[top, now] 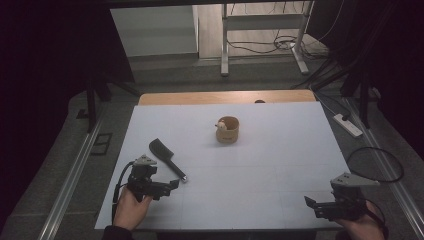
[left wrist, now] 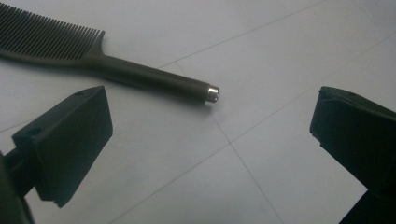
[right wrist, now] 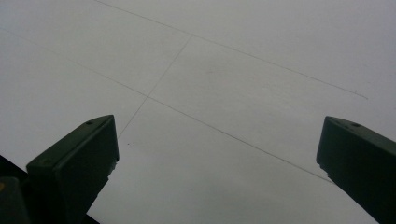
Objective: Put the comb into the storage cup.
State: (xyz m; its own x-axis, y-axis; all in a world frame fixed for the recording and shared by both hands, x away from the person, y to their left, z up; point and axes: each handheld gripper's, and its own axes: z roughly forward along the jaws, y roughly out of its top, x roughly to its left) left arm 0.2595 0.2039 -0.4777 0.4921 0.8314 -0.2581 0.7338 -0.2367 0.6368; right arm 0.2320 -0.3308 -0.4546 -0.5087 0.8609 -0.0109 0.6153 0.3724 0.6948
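Black plastic comb point(top: 167, 159) lies flat on the white table point(top: 280, 150), left-centre, toothed end far-left, handle running near-right to a small silver cap. Left gripper point(top: 171, 186) sits just near of that cap, jaws spread wide, empty; in the left gripper view the comb point(left wrist: 116, 65) lies just past the jaw tips, not between them. Right gripper point(top: 311, 204) rests at the near-right corner, well apart, jaws spread too, nothing in them.

Handling guess: light, stiff, smooth and likely slippery; low profile on the sheet, so hard to get under. Grab across the round handle near the cap, not the teeth, which look thin and may flex or snag.

Count: one comb, one small wooden cup point(top: 228, 130) mid-table holding one pale object, two grippers.
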